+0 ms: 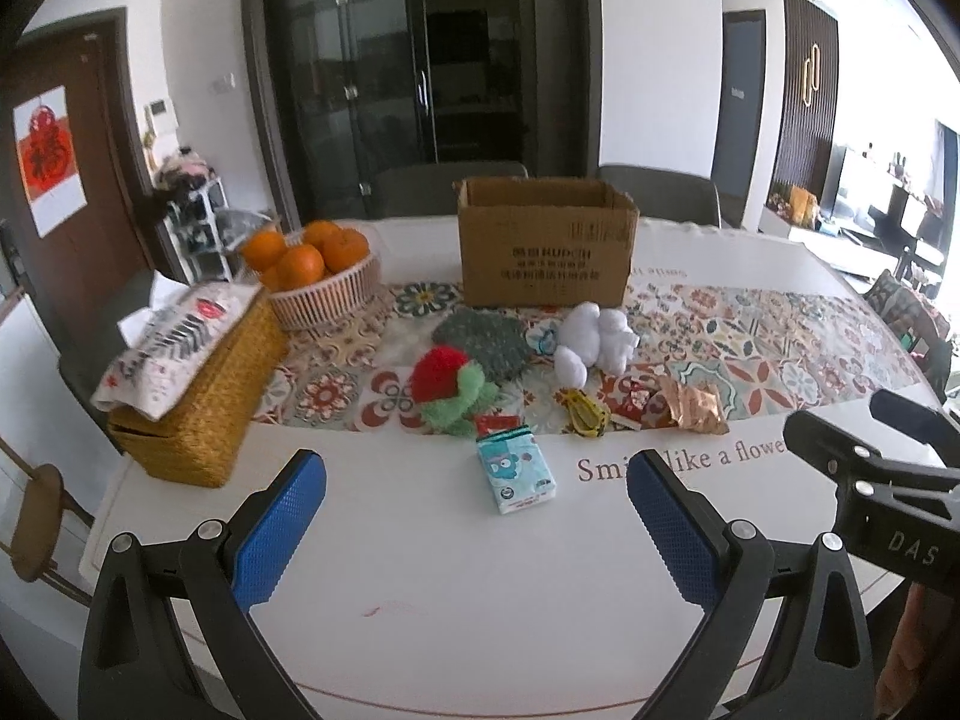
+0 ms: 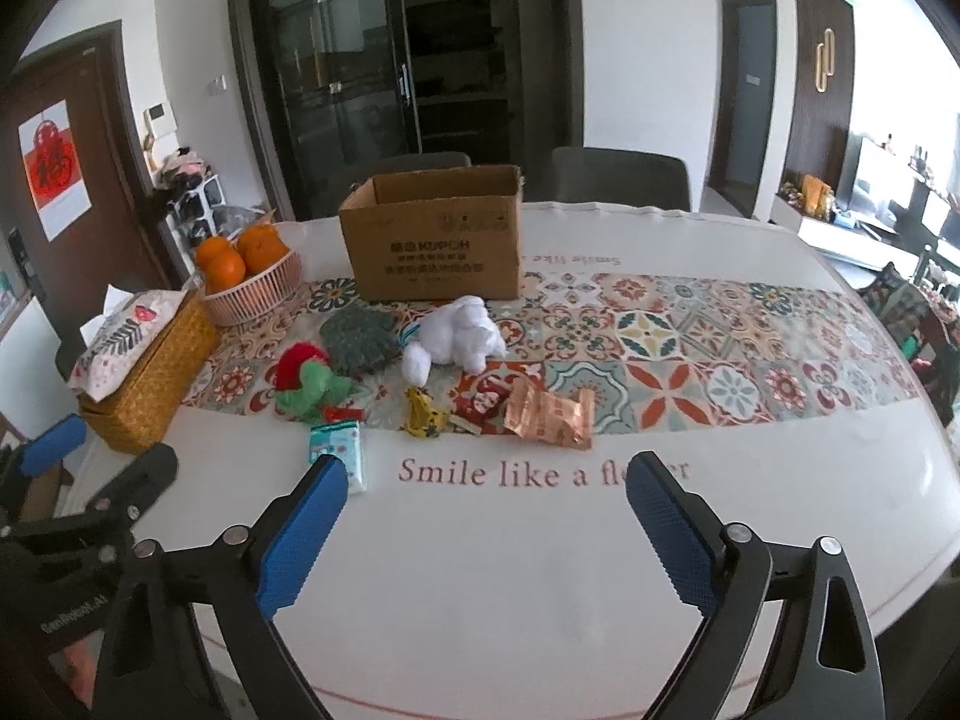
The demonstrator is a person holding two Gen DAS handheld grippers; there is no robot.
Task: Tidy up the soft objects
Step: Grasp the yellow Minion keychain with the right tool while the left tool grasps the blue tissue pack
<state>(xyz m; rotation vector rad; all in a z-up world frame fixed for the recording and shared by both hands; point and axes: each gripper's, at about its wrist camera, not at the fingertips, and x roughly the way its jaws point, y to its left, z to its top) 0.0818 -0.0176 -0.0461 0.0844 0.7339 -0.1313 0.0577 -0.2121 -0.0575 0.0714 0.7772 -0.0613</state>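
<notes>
Left gripper (image 1: pixel 477 498): blue-padded jaws spread wide, nothing between them, hanging over the white near part of the table (image 1: pixel 480 600). Right gripper (image 2: pixel 486 495): jaws likewise apart and empty, over the printed lettering. Landmark: cardboard box (image 1: pixel 543 252), open-topped, standing at the far side of the patterned runner; its inside cannot be seen from either view. Directly in front of the box, white plush toy (image 1: pixel 594 339), lying on the runner. To the left of that toy, just before the box, grey-green knitted pad (image 1: pixel 483 336). Nearer than the pad, red and green plush (image 1: pixel 450 387), partly touching it. Furthest from the box, on the white surface, tissue pack (image 1: pixel 516 474), teal with a cartoon figure. In front of the box and right of the tissue pack, small yellow toy (image 1: pixel 582 411), red packet (image 1: pixel 630 402) and crumpled copper wrapper (image 1: pixel 696 408), in a row. Left of the box, white slatted basket (image 1: pixel 330 294) holding oranges (image 1: pixel 300 255), heaped above the rim. Further left, woven yellow tissue box (image 1: pixel 204 402), with a patterned cloth (image 1: pixel 174 339) draped across its top.
</notes>
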